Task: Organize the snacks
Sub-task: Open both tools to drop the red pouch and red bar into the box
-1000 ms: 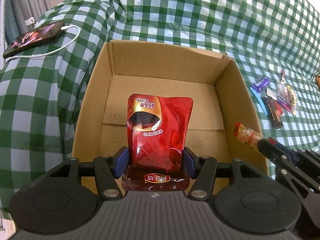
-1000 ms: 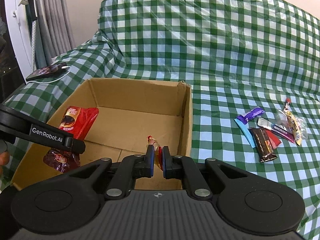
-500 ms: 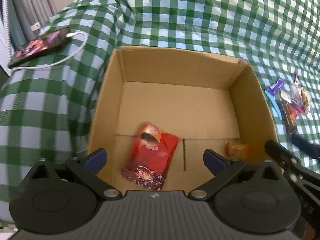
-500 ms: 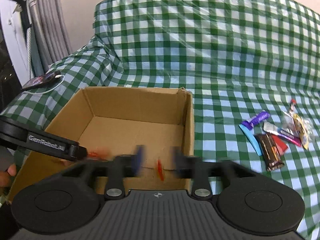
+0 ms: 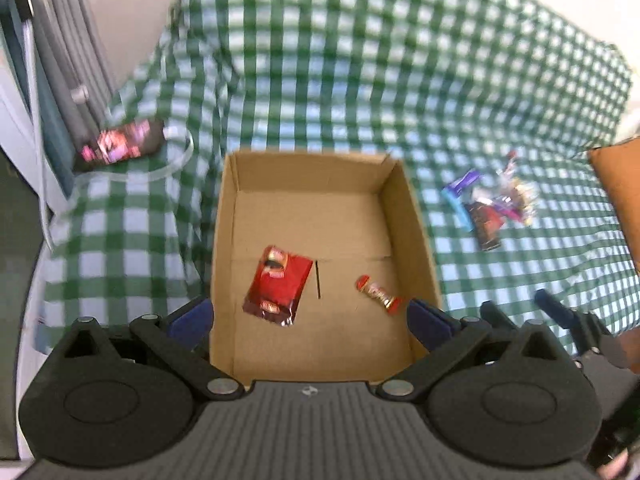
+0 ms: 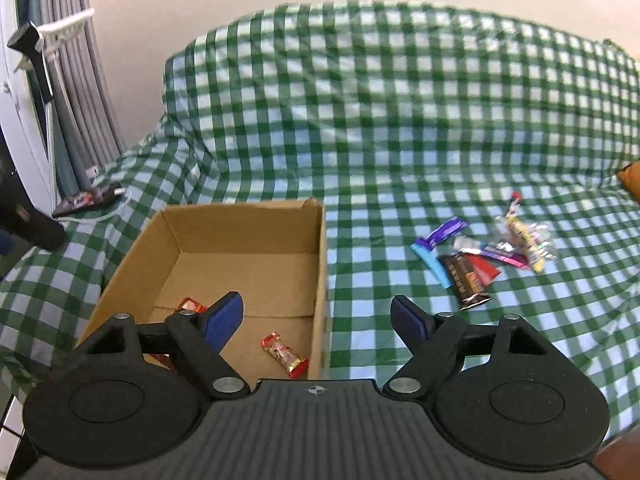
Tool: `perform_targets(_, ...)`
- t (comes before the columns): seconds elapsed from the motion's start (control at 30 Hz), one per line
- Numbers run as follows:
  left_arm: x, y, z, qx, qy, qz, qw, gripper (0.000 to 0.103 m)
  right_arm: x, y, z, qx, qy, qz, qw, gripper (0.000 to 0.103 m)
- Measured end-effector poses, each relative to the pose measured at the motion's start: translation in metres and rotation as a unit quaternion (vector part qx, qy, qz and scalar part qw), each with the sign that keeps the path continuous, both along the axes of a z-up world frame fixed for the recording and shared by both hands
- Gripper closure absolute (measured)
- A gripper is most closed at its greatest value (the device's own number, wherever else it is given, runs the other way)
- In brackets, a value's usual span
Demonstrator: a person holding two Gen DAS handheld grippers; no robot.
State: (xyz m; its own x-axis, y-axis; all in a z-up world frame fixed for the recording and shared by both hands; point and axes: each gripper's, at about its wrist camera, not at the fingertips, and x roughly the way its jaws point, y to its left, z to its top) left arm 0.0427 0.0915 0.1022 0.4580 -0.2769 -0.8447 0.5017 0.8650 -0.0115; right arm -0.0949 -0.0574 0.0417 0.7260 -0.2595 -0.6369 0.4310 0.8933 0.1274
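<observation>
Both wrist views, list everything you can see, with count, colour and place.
cardboard box: one, brown, open, on the checked cloth
snack pouch: one, red, flat on box floor, left
wrapped candy: one, red and gold, box floor, right
loose snacks: one small pile, purple, blue, dark brown, red, yellow, on cloth right of box
checked cloth: one, green and white, over the furniture
phone: one, dark, screen lit, cloth far left
cable: one, white, at the phone
left gripper: jaws open, empty
right gripper: jaws open, empty
</observation>
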Motion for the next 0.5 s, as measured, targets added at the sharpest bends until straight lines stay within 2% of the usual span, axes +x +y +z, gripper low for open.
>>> perform_targets(0.2, -0.053, 0.009, 0.074, 0.009, -0.073, -0.001, 0.9973, 0.000, -0.030, 0.003, 0.025, -0.015, -0.029, -0.012, 0.999, 0.019)
perform_targets(0.37, -0.086, 0.019, 0.122, -0.026, -0.107, 0.010, 0.9938, 0.000, -0.048, 0.007, 0.034, -0.026, -0.037, -0.017, 0.999, 0.017)
perform_targets(0.5, -0.103, 0.018, 0.144, -0.047, -0.121, -0.005, 0.9915, 0.000, -0.058, 0.009, 0.039, -0.025, -0.040, -0.023, 0.999, 0.017)
